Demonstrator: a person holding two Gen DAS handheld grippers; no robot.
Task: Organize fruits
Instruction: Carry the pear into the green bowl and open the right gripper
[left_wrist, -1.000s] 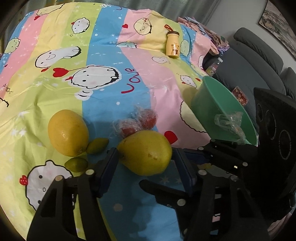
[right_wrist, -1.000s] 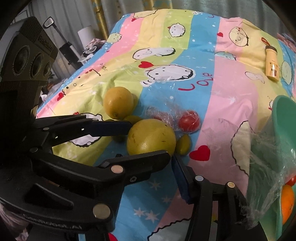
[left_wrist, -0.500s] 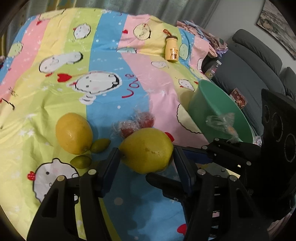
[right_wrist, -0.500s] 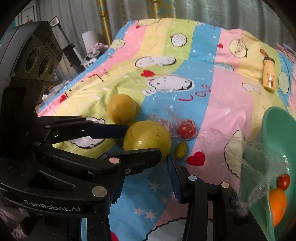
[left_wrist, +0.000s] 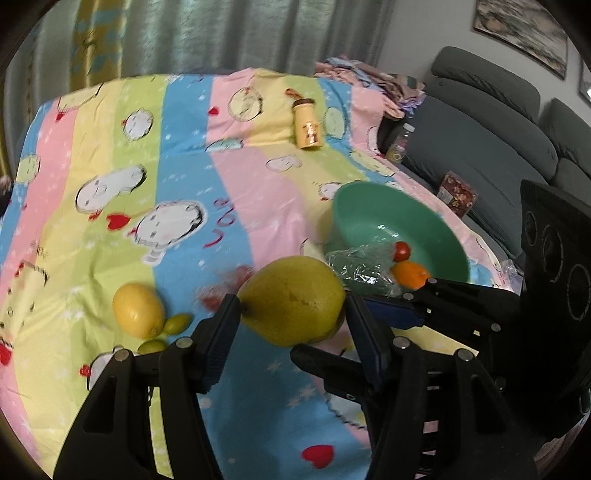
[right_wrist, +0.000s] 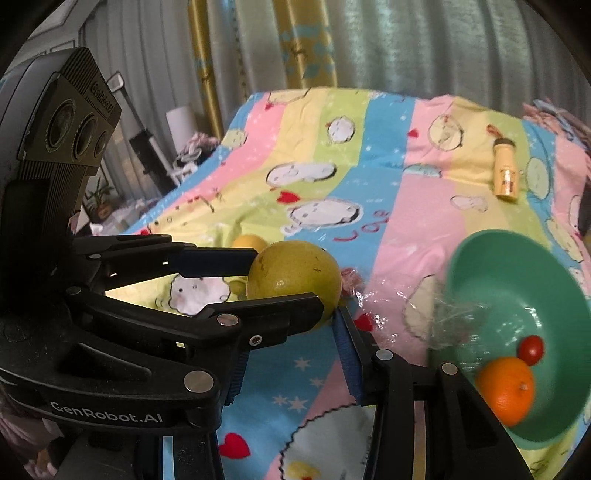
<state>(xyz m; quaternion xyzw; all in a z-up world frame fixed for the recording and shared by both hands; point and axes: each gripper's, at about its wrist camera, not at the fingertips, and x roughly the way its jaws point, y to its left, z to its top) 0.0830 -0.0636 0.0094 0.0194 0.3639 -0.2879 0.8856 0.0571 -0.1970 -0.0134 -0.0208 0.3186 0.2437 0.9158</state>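
Left gripper (left_wrist: 291, 314) and right gripper (right_wrist: 334, 312) both angled downward, pads clamped, crossing closely.

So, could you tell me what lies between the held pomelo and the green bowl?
Crumpled clear plastic wrap lies between the pomelo and the green bowl, draped against the bowl's near rim. The left wrist view shows it best.
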